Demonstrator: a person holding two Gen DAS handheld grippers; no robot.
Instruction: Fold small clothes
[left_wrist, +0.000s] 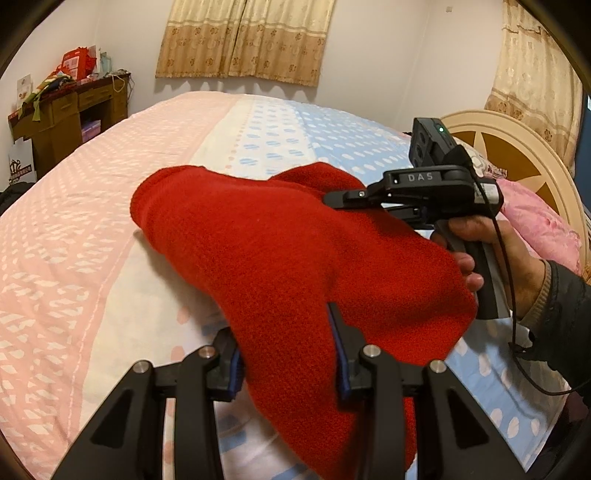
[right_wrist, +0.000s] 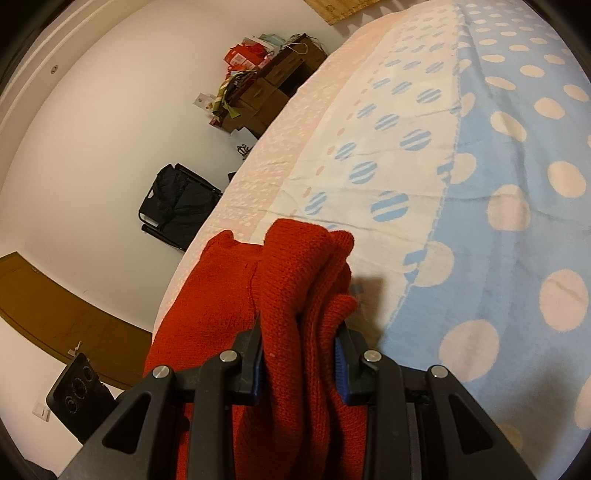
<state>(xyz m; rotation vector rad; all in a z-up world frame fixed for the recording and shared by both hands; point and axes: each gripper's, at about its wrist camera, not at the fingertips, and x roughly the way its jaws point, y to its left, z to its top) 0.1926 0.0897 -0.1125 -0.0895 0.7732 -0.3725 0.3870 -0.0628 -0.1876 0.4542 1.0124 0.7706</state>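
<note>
Both the left gripper (left_wrist: 288, 354) and right gripper (right_wrist: 299, 354) pinch a soft, floppy red knitted garment (left_wrist: 280, 240), bunched at its edges, above the bed (left_wrist: 92, 221).

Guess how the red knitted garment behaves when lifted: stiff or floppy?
Probably floppy: the red knitted garment sags in soft folds between the left tool and right tool. Likely grippy, given its coarse knit. Bunched layers may slip unevenly.

Left wrist view low over the bed (left_wrist: 92, 206), facing the curtained wall, close on the red sweater (left_wrist: 280, 258), right wrist view tilted across the bed (right_wrist: 498, 184) toward the white wall, close on the same sweater (right_wrist: 288, 295), desk (left_wrist: 62, 122) in both.
</note>
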